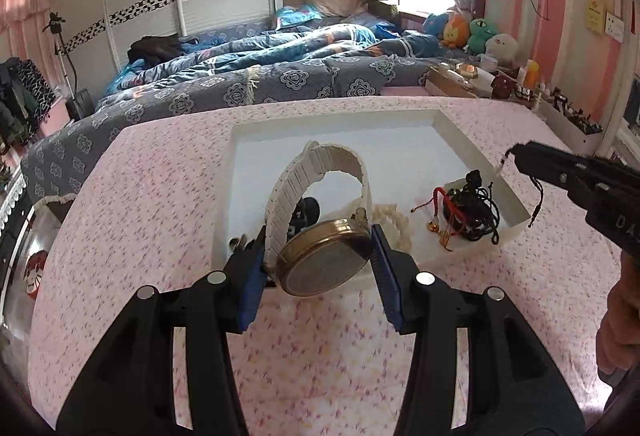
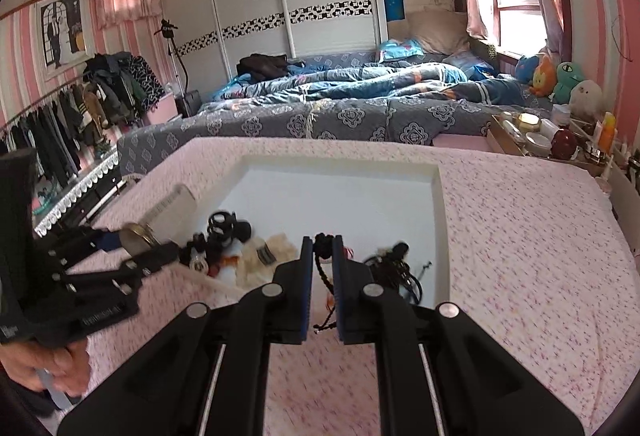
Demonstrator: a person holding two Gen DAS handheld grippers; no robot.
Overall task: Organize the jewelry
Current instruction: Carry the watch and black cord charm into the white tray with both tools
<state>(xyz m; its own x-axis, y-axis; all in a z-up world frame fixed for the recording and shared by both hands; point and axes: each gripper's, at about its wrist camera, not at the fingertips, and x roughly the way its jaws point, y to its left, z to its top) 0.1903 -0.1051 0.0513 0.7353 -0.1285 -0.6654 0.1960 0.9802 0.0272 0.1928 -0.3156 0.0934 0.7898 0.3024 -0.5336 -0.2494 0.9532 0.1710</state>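
Left gripper [image 1: 318, 256] clamps watch [image 1: 326, 262] case, strap arching toward tray [image 1: 452, 123] far edge; right gripper [image 2: 322, 248] pinched on black cord [image 2: 322, 268], over tray's near edge.

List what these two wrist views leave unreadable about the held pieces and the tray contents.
- Watch dial: left wrist view shows only its back, clamped by the left gripper.
- Black cord in the right gripper: its pads hide most of it; type unclear.
- Dark tangle in the white tray: pieces overlap, cannot be counted.
- Tray's near wall: hidden behind gripper fingers in the right wrist view.
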